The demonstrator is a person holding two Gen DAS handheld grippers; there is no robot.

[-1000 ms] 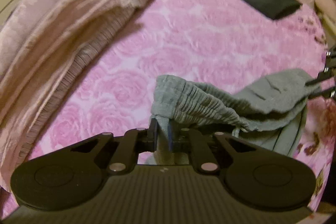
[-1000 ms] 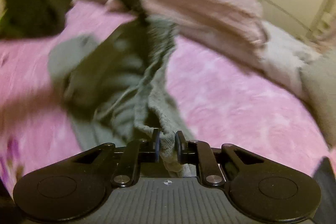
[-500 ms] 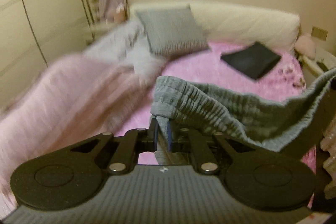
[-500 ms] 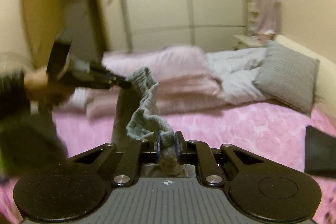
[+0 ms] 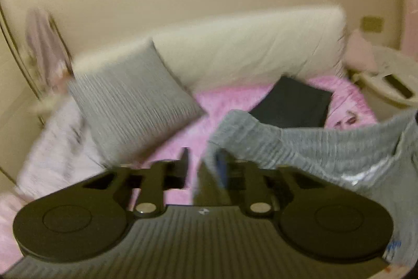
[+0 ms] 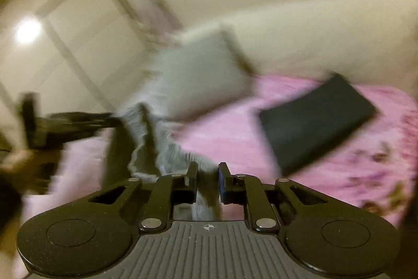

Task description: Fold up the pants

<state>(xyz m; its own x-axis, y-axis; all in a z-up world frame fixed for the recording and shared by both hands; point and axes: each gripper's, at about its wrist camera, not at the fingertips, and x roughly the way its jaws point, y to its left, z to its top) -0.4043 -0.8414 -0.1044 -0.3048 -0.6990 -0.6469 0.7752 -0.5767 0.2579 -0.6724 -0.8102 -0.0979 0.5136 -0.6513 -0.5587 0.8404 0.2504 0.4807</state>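
Observation:
The grey pants (image 5: 313,148) hang in the air above the pink bed (image 5: 222,101), their ribbed waistband stretched sideways. My left gripper (image 5: 203,169) has its jaws opening. The cloth lies against the right finger only, and pink bed shows through the gap. In the right wrist view the pants (image 6: 146,137) run from the left gripper (image 6: 112,122) down to my right gripper (image 6: 207,174). Its jaws are opening too, with a strip of grey cloth loose between them. Both views are blurred by motion.
A folded black garment (image 5: 290,103) lies on the bed near the cream headboard (image 5: 248,43). A grey pillow (image 5: 130,101) leans at the left beside a pale blanket (image 5: 57,148). A white basket (image 5: 392,85) stands at the right. A hand (image 6: 15,166) holds the left gripper.
Both grippers swung up and round toward the headboard, carrying the pants off the bed. Both pairs of jaws, shut on the waistband before, now stand wider apart.

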